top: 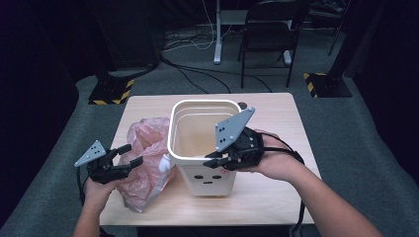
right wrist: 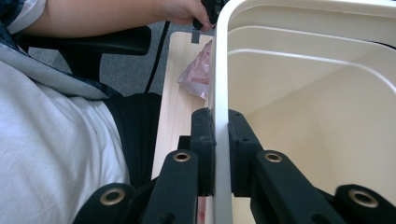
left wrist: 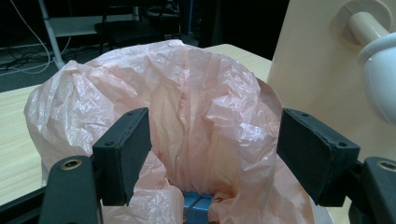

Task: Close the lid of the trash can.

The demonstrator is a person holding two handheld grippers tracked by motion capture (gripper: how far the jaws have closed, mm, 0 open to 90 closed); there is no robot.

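A cream plastic bin (top: pixel 207 183) with a small face on its front stands upright in the middle of the wooden table (top: pixel 279 116). My right gripper (top: pixel 211 160) is shut on the bin's near rim (right wrist: pixel 222 56); its two pads (right wrist: pixel 203 140) clamp the thin wall from either side. A crumpled pink plastic bag (top: pixel 146 143) lies left of the bin, touching it. Just at the bag's near side, my left gripper (top: pixel 131 154) stands open. In the left gripper view the bag (left wrist: pixel 187 84) bulges between the wide jaws, and the pads (left wrist: pixel 126 149) do not press on it.
A white knob-like handle (left wrist: pixel 380 70) sticks out of the bin's left wall (left wrist: pixel 308 60), close to the left gripper's right jaw. A dark folding chair (top: pixel 269 34) and floor cables stand beyond the table's far edge. The person's body is close behind the near edge.
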